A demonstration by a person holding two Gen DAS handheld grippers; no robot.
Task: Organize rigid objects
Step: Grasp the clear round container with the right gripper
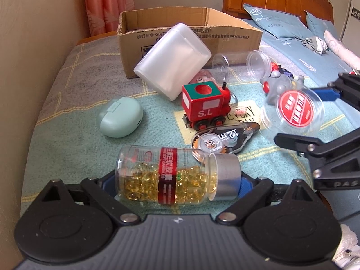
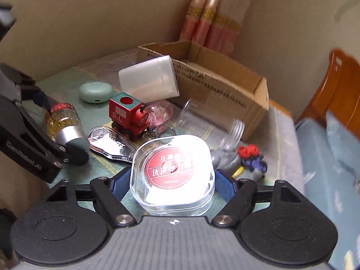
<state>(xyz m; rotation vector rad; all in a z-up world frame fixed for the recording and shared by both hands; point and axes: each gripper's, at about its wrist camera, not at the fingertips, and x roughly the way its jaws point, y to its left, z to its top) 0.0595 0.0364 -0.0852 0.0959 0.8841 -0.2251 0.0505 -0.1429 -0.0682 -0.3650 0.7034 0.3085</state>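
My left gripper [image 1: 173, 180] is shut on a clear capsule bottle [image 1: 175, 175] with yellow softgels, a red label and a silver cap, held sideways above the bed; the bottle also shows in the right wrist view [image 2: 63, 123]. My right gripper [image 2: 173, 182] is shut on a clear square box with a round red label [image 2: 173, 173], also seen in the left wrist view [image 1: 294, 110]. An open cardboard box [image 1: 189, 38] stands at the back against the wall.
On the blanket lie a red toy train [image 1: 207, 105], a frosted plastic container [image 1: 175, 60], a mint case [image 1: 121, 117], a correction tape [image 1: 225, 141], a clear jar on its side [image 1: 243, 63], a grey toy figure [image 1: 279, 85]. Pillows [image 1: 276, 20] lie right.
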